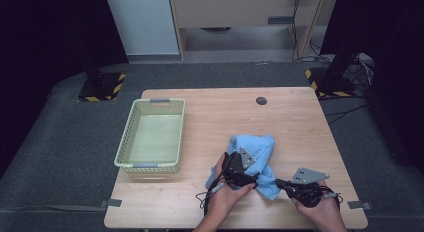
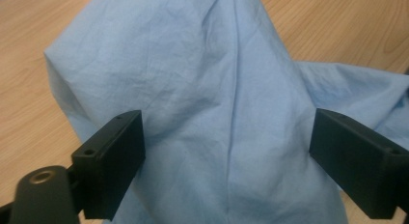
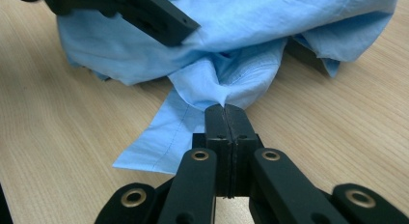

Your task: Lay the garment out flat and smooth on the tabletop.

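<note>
High view is showing one light-blue cloth (image 1: 260, 157) lying crumpled on the wooden counter (image 1: 300, 122), near the front edge, between two hand-held tongs. One pale green plastic basket (image 1: 151, 137) w/ lattice walls and grey handles is sitting to the left of the cloth, well apart from it. One small dark round cap (image 1: 261, 100) is sitting in the counter toward the far edge.

Left tongs (image 1: 248, 168) are resting against the cloth's left side, held by the left hand (image 1: 225, 192). In the left gripper view the two black blocky jaws are standing wide apart, w/ a tall wrinkled hump of cloth (image 2: 212, 103) rising between them; the pads aren't pressing on it, so nothing is gripped.

Right tongs (image 1: 278, 182), in the right hand (image 1: 322, 207), are pinching the cloth's near right corner. In the right gripper view the jaws are closed tight together on a gathered fold of the fabric (image 3: 222, 84), which is thin, woven, creased, w/ a stitched hem lying flat on the wood grain. Left tongs' black jaw (image 3: 159, 16) is showing there too, on top of the cloth.
</note>
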